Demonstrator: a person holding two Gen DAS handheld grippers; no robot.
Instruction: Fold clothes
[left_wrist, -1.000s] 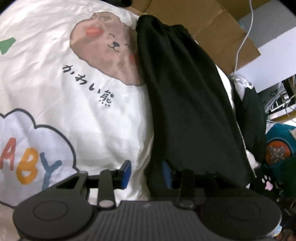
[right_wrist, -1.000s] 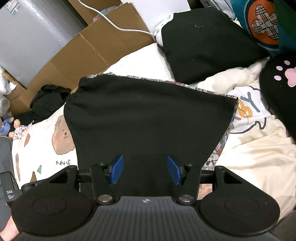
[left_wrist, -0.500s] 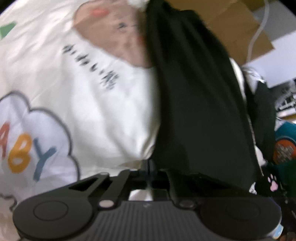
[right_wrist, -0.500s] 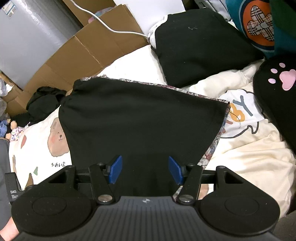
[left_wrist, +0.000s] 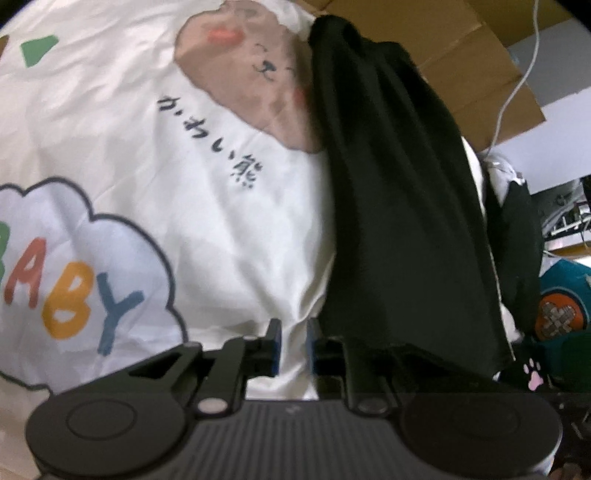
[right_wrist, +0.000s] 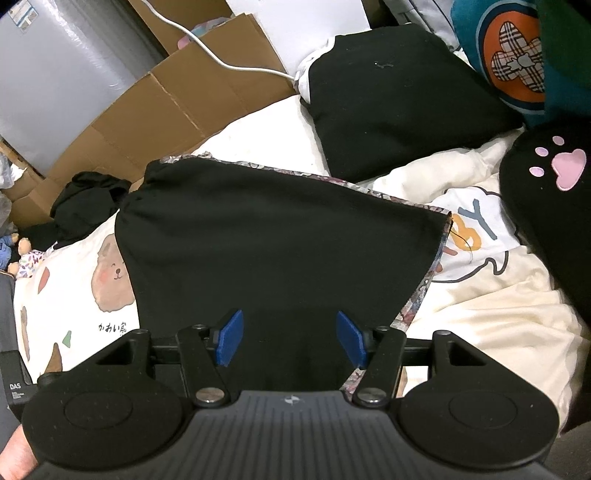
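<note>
Both claws grasp nothing — left gripper (left_wrist: 293, 345) opening beside the black cloth garment's (right_wrist: 273, 251) edge, right gripper (right_wrist: 288, 341) spread over it.

The left gripper (left_wrist: 293, 345) is opening its blue-padded jaws, with only the cream printed bedsheet (left_wrist: 221, 229) showing in the narrow gap. The long black fabric garment (left_wrist: 402, 206) runs ahead and to the right, its near edge just beside the right finger.

Bare printed bed sheet (left_wrist: 221, 229) left of the black garment (right_wrist: 280, 243) is open to pass. Black folded pile (right_wrist: 399, 99), paw-print cushion (right_wrist: 554, 206) and cardboard (right_wrist: 170, 110) block the right and far sides.
</note>
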